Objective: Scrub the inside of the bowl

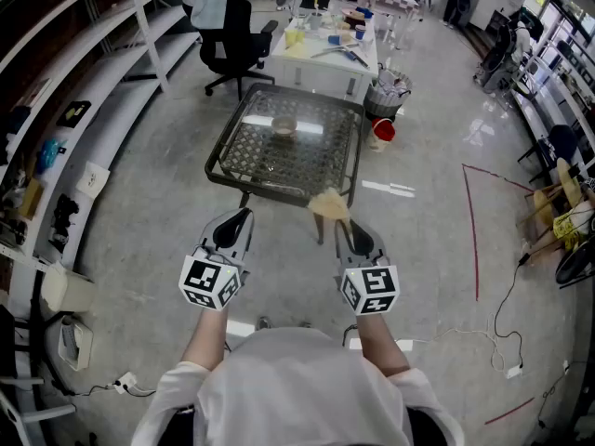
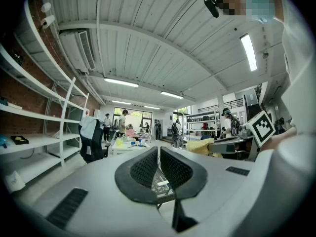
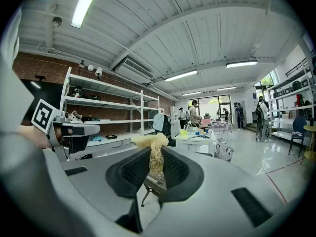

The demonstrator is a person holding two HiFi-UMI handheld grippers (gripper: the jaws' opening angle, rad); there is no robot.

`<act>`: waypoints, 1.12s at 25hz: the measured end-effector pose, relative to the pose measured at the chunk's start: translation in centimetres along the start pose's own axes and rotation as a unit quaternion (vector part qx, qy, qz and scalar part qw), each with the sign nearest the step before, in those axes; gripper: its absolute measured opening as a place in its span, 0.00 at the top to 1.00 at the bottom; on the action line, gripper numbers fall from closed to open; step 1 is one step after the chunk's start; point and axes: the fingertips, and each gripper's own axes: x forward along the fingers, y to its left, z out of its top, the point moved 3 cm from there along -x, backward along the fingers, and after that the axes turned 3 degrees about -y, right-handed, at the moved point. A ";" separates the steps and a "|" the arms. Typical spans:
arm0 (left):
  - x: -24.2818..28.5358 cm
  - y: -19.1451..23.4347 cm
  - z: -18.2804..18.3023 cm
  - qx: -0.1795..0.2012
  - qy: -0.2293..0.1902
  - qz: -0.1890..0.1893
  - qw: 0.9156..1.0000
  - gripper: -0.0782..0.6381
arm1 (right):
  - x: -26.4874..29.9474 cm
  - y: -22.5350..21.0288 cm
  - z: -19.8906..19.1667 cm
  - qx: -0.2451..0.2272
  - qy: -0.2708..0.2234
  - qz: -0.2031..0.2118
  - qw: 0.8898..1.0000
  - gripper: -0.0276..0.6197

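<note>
A small brownish bowl stands on the far half of a glass-topped mesh table ahead of me. Both grippers are held short of the table's near edge, well away from the bowl. My left gripper is shut with nothing between its jaws. My right gripper is shut on a yellow fibrous scrub pad, which sticks up past the fingertips. The same scrub pad shows at the right of the left gripper view.
Behind the glass table stand a white table with clutter, a black office chair, a waste bin and a red bucket. White shelves run along the left. Red tape and cables lie on the floor at right.
</note>
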 end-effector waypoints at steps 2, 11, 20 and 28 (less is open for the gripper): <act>0.1 0.3 0.1 0.000 -0.001 -0.001 1.000 0.83 | 0.3 0.2 0.1 -0.001 0.000 -0.002 1.000 0.84; -0.5 2.3 -0.1 -0.004 -0.004 -0.006 1.000 0.83 | 1.4 1.5 0.3 0.021 -0.016 -0.006 1.000 0.84; -1.6 5.7 -0.8 -0.009 -0.001 -0.020 1.000 0.83 | 2.6 3.9 -0.1 0.032 -0.019 -0.029 0.999 0.84; -1.8 8.2 -2.4 -0.033 0.009 -0.035 0.999 0.83 | 3.2 5.3 -1.0 0.039 -0.006 -0.048 0.998 0.84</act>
